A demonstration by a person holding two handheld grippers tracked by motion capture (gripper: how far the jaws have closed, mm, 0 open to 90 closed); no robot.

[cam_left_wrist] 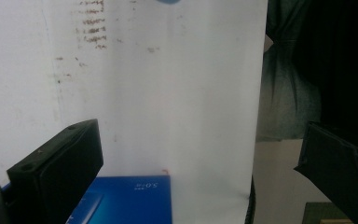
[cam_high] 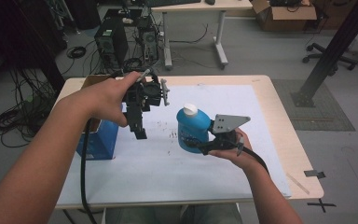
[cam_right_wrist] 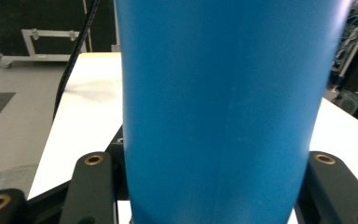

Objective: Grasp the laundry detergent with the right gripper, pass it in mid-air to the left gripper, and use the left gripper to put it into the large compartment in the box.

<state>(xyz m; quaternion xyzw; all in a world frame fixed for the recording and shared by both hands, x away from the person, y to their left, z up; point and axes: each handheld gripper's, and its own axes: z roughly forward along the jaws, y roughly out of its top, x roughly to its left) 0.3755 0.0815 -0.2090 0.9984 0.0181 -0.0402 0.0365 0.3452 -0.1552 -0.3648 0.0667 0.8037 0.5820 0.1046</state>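
While my right gripper clamps the blue bottle, its fingers press against the bottle's two sides, as the right gripper view shows with the blue wall standing upright between them. From the high view the bottle stands near the middle of the desk, over the white sheet that covers most of the top; whether its base touches the sheet I cannot tell. Its white cap is on and points up. My left gripper hangs above the sheet, to the left of the bottle and apart from it, pointing down at the desk. Its fingers are spread wide with nothing between them; in the left gripper view I see bare white sheet in the gap, with some brownish marks farther off. A blue box sits at the left edge of the desk, just beside my left gripper, and its top shows near the bottom of the left gripper view. Black cables trail from both grippers toward me.
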